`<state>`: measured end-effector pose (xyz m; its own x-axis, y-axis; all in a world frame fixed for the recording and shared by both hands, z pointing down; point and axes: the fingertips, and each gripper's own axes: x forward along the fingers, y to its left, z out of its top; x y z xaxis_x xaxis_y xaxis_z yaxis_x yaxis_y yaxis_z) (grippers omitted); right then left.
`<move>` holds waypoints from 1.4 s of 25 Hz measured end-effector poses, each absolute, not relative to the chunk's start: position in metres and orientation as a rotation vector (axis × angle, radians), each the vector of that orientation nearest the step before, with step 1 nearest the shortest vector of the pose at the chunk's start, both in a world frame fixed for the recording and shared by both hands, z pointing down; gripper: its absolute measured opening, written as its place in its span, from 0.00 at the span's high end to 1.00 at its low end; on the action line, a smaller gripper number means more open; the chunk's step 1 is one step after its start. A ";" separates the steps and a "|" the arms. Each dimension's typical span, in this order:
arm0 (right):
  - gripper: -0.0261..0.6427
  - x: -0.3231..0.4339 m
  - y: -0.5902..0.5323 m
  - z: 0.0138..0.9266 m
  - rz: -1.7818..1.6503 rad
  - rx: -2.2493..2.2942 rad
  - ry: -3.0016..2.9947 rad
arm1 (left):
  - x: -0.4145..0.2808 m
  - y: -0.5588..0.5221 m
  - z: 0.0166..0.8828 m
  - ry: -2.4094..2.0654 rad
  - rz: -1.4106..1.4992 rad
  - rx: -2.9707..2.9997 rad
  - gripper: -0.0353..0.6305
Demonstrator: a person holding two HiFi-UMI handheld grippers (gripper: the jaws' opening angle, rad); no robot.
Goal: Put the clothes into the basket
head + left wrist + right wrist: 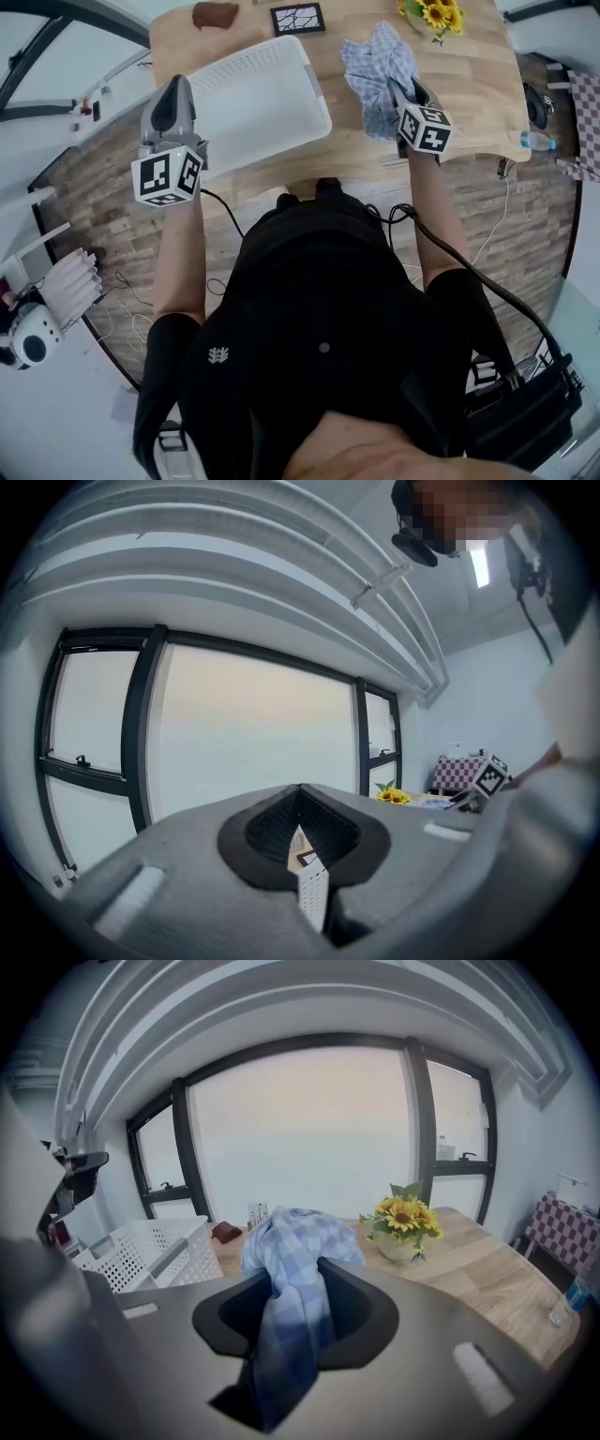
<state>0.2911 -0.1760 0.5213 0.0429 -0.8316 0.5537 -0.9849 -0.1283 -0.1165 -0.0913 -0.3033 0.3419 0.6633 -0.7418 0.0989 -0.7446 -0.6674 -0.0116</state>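
The white perforated basket (262, 94) stands on the wooden table (469, 94), left of centre. My left gripper (178, 86) is at the basket's left rim; in the left gripper view it (305, 850) is shut on a strip of the basket's white perforated wall (313, 897). A blue checked cloth (380, 66) hangs bunched above the table to the right of the basket. My right gripper (405, 91) is shut on this cloth; in the right gripper view the cloth (291, 1260) fills the gap between the jaws (292, 1293) and droops below them. The basket (150, 1251) lies to its left.
A vase of sunflowers (436, 14) stands at the table's far right corner, also in the right gripper view (405, 1222). A brown item (216, 14) and a black-and-white marker card (298, 17) lie at the far edge. A bottle (534, 141) sits by the right edge.
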 end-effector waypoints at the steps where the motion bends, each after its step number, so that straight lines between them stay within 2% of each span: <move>1: 0.77 0.289 -0.177 0.515 0.724 2.033 -1.854 | -0.093 -0.302 0.340 -1.270 0.145 2.841 0.95; 35: 0.77 0.229 -0.223 0.324 0.332 2.032 -2.109 | -0.150 -0.288 0.256 -1.391 -0.049 2.858 0.95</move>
<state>0.2290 -0.2233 0.3239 -0.0397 -0.9556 0.2920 -0.9991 0.0334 -0.0263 -0.1500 -0.2883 0.2559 0.6169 -0.7858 -0.0443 -0.7870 -0.6167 -0.0202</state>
